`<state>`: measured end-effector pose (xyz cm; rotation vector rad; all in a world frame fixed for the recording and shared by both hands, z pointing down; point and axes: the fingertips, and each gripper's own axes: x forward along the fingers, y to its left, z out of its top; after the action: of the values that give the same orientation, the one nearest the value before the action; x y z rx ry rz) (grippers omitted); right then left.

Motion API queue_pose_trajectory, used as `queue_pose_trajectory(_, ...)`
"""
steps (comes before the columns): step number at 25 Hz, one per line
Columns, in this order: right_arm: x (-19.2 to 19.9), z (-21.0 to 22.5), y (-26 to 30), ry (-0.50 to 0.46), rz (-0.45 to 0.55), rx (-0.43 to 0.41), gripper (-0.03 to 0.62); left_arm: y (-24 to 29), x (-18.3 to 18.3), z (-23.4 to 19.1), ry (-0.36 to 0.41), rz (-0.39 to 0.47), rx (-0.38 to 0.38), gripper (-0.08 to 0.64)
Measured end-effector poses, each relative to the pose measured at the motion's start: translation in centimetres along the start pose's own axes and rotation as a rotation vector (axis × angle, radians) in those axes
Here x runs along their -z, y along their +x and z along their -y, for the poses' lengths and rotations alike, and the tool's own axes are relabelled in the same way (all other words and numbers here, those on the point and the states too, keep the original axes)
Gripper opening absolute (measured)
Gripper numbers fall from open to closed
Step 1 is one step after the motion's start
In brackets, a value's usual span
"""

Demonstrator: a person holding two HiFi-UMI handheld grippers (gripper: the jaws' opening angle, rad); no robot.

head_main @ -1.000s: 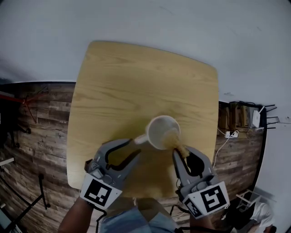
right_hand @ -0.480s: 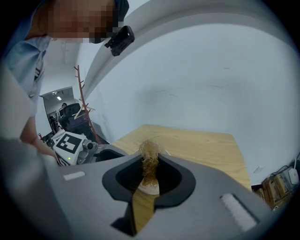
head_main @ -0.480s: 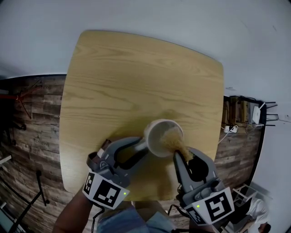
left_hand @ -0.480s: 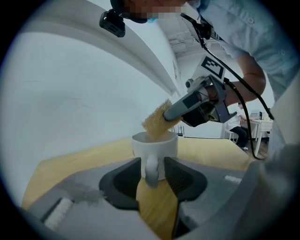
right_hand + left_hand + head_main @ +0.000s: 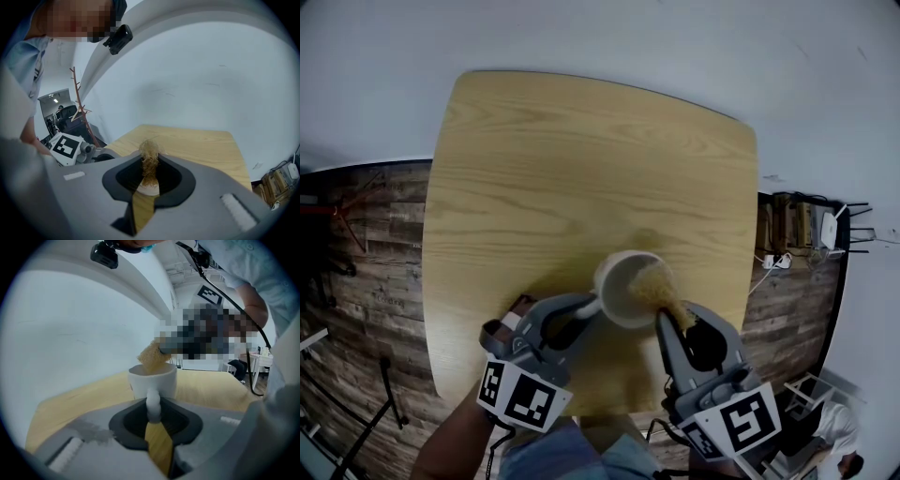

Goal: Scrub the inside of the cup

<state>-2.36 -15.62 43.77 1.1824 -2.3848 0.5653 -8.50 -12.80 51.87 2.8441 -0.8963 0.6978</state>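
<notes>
A white cup stands upright on the wooden table, its handle pointing toward me. My left gripper has just been closing, and its jaws now press on the handle from both sides; in the left gripper view the handle sits pinched between the tips. My right gripper is shut on a tan fibrous scrubber, which reaches over the near right rim into the cup. Seen from the right gripper view, the scrubber stands between the jaws above the cup's rim.
The table ends close behind both grippers and at the right. Below it lies dark plank flooring. Cables and a small stand sit on the floor at the right. A pale wall runs behind the table.
My left gripper came down to the cup's handle and its jaws narrowed from wide apart to a grip on it. The scrubber shifted from the rim further into the cup.
</notes>
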Motion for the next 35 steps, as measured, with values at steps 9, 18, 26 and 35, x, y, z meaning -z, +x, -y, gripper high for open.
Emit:
queue_pose_trajectory(9, 0.1, 0.6, -0.2, 0.002, -0.023, 0.03, 0.063, 0.1, -0.5, 0.2, -0.042, -0.056, 0.054, 0.069)
queue_pose_trajectory(18, -1.7, 2.9, -2.7, -0.032, -0.019, 0.068, 0.061, 0.8, -1.8, -0.1, 0.052, -0.234, 0.075, 0.069)
queue_pose_trajectory(26, 0.2, 3.4, -3.5, -0.086, -0.046, -0.102, 0.061, 1.6, -3.9, 0.7, 0.232, -0.405, 0.058, 0.069)
queue_pose_trajectory(35, 1.8, 3.8, -1.2, -0.251, -0.1, -0.329, 0.061, 2.7, -5.5, 1.5, 0.435, -0.53, 0.074, 0.069)
